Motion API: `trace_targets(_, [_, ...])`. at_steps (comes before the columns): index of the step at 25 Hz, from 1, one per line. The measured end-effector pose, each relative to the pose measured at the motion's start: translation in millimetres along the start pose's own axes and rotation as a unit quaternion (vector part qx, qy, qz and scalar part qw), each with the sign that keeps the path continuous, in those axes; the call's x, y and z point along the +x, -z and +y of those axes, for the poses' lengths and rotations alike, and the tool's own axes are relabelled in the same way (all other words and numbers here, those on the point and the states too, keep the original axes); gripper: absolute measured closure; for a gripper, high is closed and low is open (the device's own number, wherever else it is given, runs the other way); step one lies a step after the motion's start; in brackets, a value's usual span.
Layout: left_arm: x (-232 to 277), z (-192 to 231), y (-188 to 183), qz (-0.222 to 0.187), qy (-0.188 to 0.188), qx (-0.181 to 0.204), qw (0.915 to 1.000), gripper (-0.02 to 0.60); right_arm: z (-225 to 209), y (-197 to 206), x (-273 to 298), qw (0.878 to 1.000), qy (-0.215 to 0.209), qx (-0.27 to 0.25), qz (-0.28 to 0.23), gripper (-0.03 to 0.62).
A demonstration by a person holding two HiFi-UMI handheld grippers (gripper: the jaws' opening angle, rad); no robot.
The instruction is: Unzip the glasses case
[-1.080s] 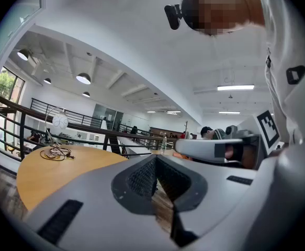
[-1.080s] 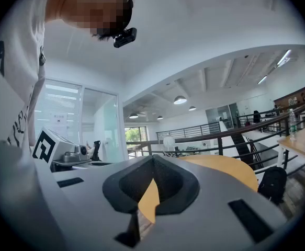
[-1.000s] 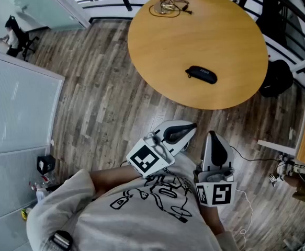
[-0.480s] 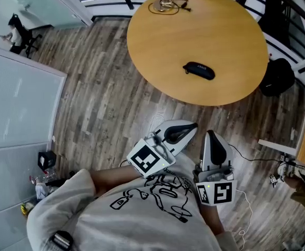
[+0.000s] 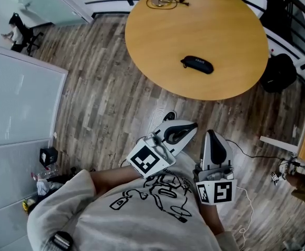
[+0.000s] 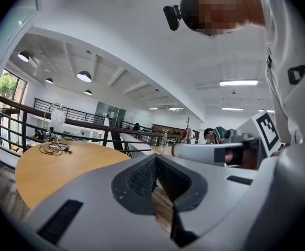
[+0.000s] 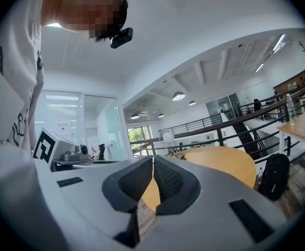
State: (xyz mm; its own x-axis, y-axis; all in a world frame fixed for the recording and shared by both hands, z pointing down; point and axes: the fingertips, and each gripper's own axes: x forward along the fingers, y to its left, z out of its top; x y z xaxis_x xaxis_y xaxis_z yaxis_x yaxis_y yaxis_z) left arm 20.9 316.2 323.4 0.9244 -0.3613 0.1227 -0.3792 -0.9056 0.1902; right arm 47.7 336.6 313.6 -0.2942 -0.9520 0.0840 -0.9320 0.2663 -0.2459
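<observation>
Well ahead of fingers (image 5: 179,132): glasses case (image 5: 197,65)

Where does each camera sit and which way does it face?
Head view: on the head, steeply down at the round table and glasses case; shirt, left gripper, right gripper show.
Left gripper view: on that gripper, along its shut jaws toward the table; shirt, right gripper show.
Right gripper view: on that gripper, along shut jaws toward the table; shirt shows.
Shared: all see the table.

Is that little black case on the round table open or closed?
Looks closed: the glasses case lies flat on the table as one slim shape. Its zip is too small to see.
</observation>
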Motion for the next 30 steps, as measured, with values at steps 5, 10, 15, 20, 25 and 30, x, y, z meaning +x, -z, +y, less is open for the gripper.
trace_targets(5, [3,12,3,0.007,-0.008,-0.011,0.9999,0.575,-7,8,15,1.000,-0.002,0.003,0.014,0.570])
trace_targets(10, [14,41,0,0.000,-0.010,-0.020,0.9997,0.575,-15,7,44,1.000,0.000,-0.002,0.020,0.571])
trace_targets(15, [34,87,-10,-0.005,-0.005,-0.019,0.9998,0.575,-29,3,91,1.000,0.002,-0.010,0.030,0.571])
trace_targets(20, [53,145,-30,-0.010,-0.004,-0.024,0.9997,0.575,-42,-10,149,0.999,0.007,-0.021,0.032,0.571])
trace_targets(25, [66,189,-47,-0.016,0.005,-0.025,0.9995,0.575,-47,-21,198,0.999,0.013,-0.027,0.033,0.571])
trace_targets(30, [70,228,-56,-0.013,0.012,-0.031,0.9994,0.575,-46,-32,238,0.999,0.017,-0.036,0.033,0.571])
